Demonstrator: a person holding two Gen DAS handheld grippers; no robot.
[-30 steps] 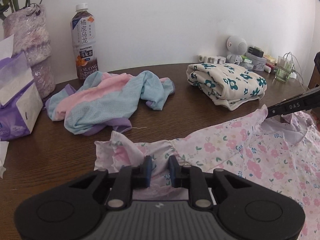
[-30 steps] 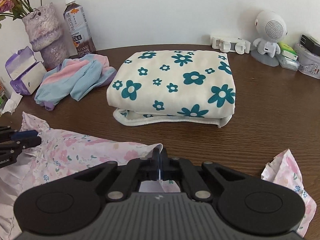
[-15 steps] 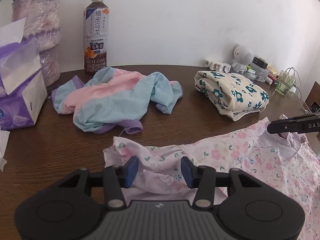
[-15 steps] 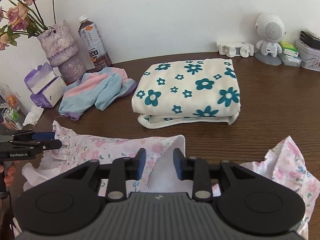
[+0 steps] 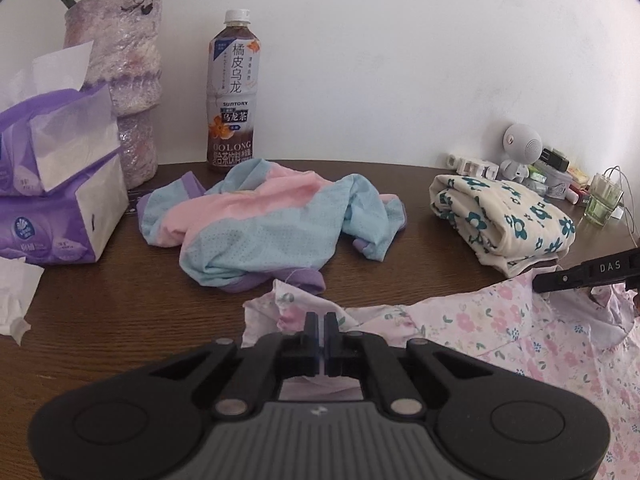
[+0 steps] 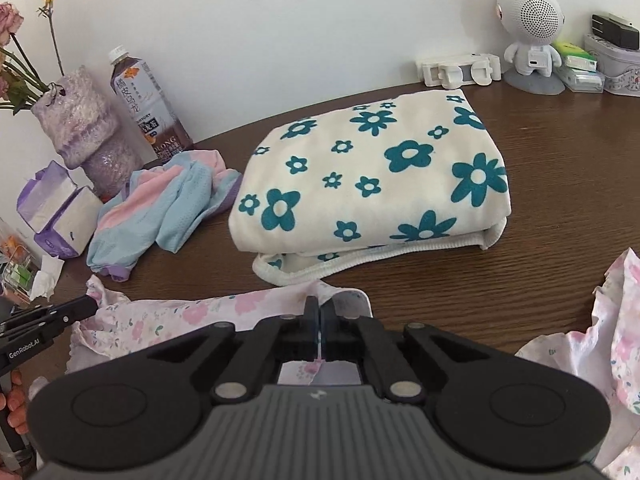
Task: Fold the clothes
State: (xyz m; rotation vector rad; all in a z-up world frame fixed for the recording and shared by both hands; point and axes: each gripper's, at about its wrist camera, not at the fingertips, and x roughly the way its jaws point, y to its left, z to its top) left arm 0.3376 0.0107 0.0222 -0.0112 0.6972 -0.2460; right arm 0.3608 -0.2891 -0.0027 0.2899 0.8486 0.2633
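Both pairs of fingers just closed, pinching the pink floral garment (image 5: 472, 320): left gripper (image 5: 320, 326) on its left corner, right gripper (image 6: 319, 312) along the same far edge, crosswise on the table (image 6: 560, 200).

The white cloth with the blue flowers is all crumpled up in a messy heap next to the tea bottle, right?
Not quite. The white cloth with the blue flowers is neatly folded, not crumpled, as the right wrist view shows. The messy heap next to the tea bottle is the pink and blue garment.
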